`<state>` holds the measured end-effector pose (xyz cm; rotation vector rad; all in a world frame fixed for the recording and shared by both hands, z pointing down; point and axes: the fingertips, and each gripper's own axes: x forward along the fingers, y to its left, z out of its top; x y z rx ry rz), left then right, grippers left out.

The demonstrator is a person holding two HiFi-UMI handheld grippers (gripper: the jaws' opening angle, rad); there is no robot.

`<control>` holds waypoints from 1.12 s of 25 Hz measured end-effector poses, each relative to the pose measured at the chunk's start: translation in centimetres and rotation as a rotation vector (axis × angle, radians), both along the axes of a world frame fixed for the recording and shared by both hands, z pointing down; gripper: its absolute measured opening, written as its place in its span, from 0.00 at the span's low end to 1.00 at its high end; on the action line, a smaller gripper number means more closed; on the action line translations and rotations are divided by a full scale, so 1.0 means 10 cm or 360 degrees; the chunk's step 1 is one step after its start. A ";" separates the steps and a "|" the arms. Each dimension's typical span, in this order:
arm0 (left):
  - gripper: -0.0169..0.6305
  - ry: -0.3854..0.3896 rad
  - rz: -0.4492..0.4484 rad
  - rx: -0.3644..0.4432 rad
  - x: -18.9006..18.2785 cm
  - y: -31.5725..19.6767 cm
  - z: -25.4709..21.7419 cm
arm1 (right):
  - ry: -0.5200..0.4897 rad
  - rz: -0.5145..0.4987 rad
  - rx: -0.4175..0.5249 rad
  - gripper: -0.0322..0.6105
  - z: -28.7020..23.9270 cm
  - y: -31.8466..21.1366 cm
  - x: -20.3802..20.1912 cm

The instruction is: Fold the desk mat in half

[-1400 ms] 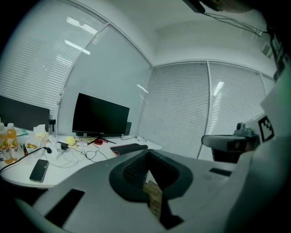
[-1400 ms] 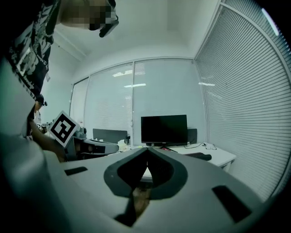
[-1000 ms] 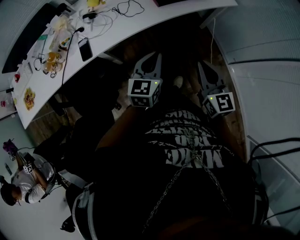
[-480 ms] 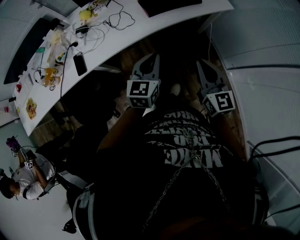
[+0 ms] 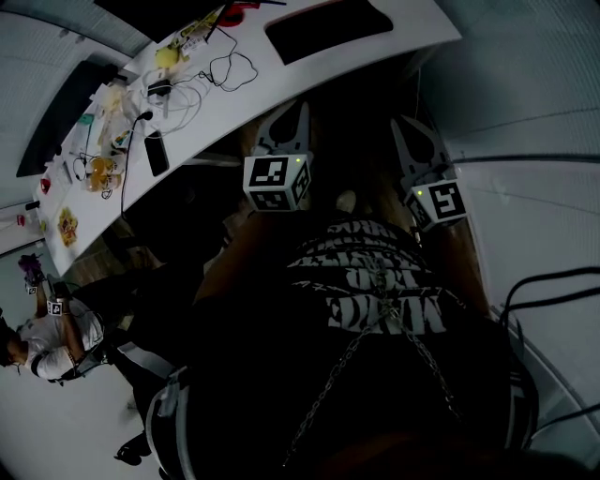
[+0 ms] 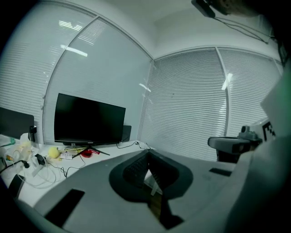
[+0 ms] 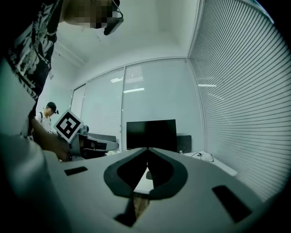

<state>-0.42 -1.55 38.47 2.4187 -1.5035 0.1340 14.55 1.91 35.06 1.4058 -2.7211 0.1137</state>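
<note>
The left hand-held gripper (image 5: 301, 109) has its jaws pressed together with nothing between them; its own view (image 6: 148, 153) shows the two dark pads meeting at the tips. The right hand-held gripper (image 5: 400, 123) is likewise closed and empty, its tips touching in its own view (image 7: 146, 149). Both are held side by side in front of the person's dark printed shirt (image 5: 375, 281), pointing towards the far side, their tips at about the near edge of the white worktop (image 5: 281, 70) and touching nothing.

The desk mat (image 5: 328, 27) lies flat and dark on the right end of the worktop, beyond the tips of both hand-held grippers and apart from them. Whether it is unfolded cannot be told from here.

Further left on the worktop are loose cables (image 5: 230, 67), a yellow object (image 5: 167, 56) and a dark phone (image 5: 157, 153). A black monitor (image 6: 88, 119) stands at the far side of the worktop, with window blinds (image 6: 191, 100) to its right. At the near left a second person (image 5: 47, 333) sits on a chair, well apart.
</note>
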 end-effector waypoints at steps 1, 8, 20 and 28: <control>0.04 -0.0002 -0.0016 0.0010 0.04 -0.04 -0.03 | 0.0001 -0.0022 0.0004 0.05 -0.02 -0.05 0.04; 0.04 -0.0068 -0.0105 0.0001 0.09 -0.22 0.02 | -0.0074 -0.0044 -0.0018 0.05 0.07 -0.48 0.22; 0.04 -0.0048 -0.0116 -0.0093 -0.23 -0.86 0.32 | -0.0025 -0.0062 -0.0102 0.05 0.35 -1.14 -0.11; 0.04 -0.0006 0.0038 -0.0089 -0.24 -1.57 0.35 | 0.0031 -0.0061 -0.0110 0.05 0.29 -1.73 -0.46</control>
